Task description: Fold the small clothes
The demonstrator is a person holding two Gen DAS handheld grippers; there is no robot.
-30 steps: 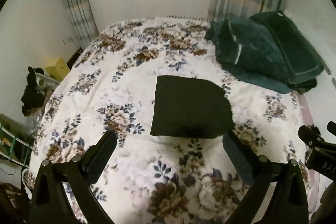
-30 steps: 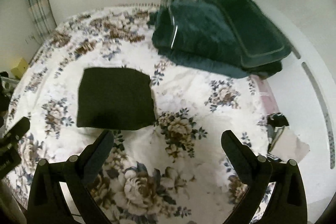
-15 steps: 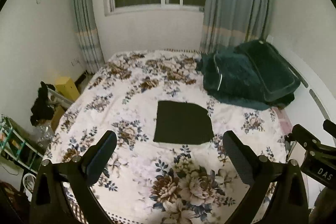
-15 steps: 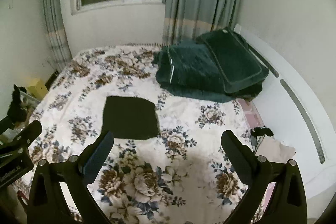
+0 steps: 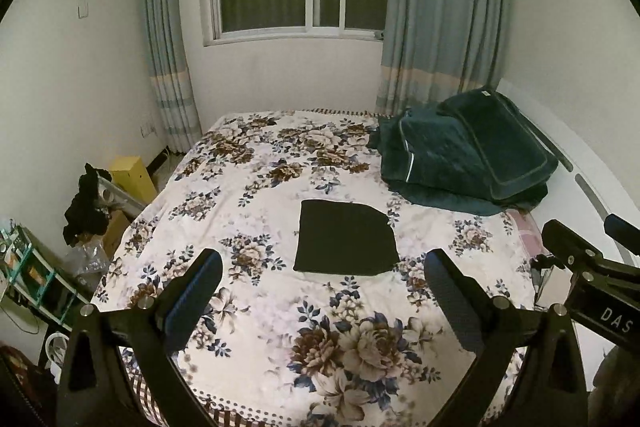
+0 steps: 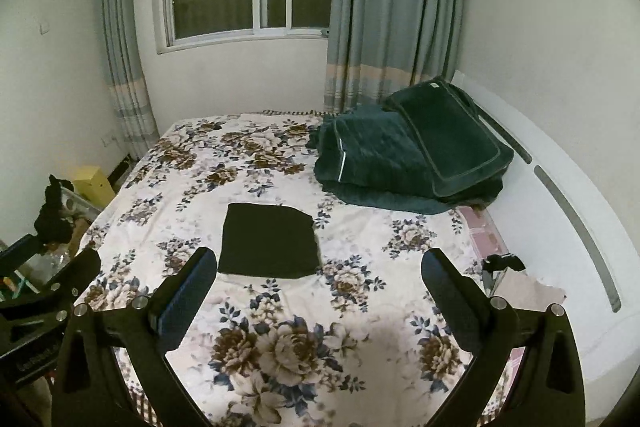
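A black folded garment (image 5: 346, 238), a flat, matte, roughly square cloth with no clear long axis, is lying mid-bed on the floral bedspread (image 5: 256, 311), well apart from both grippers. The left gripper (image 5: 323, 287) and right gripper (image 6: 316, 281) are hanging spread, empty; white lettering, perhaps "DAS", is showing on the right tool
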